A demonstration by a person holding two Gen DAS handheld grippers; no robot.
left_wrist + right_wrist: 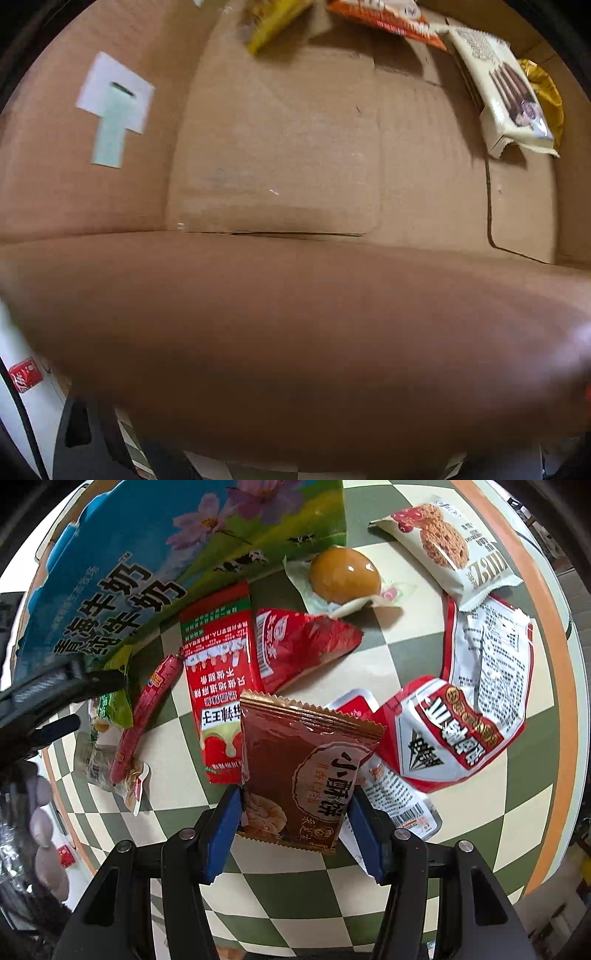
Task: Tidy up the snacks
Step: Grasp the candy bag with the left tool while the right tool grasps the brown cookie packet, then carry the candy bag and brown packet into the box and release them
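My right gripper [295,805] is shut on a brown cookie packet [306,771] and holds it above the checkered table [288,893]. Below it lie a red candy packet [218,686], a red-white snack bag [443,734], a sausage [147,712], a packed egg [343,576] and an oat cookie pack [447,550]. The left wrist view looks into a cardboard box [280,155] holding a cream wafer pack [502,92], an orange pack [391,18] and a yellow pack [273,22]. The left gripper's fingers do not show there; the other gripper [55,690] shows at the left of the right wrist view, its jaws unclear.
A blue-green milk carton box [166,554] stands at the table's far left. The box's blurred near wall [295,332] fills the lower left wrist view. A red can [26,373] sits at lower left. The table's orange rim [554,664] curves on the right.
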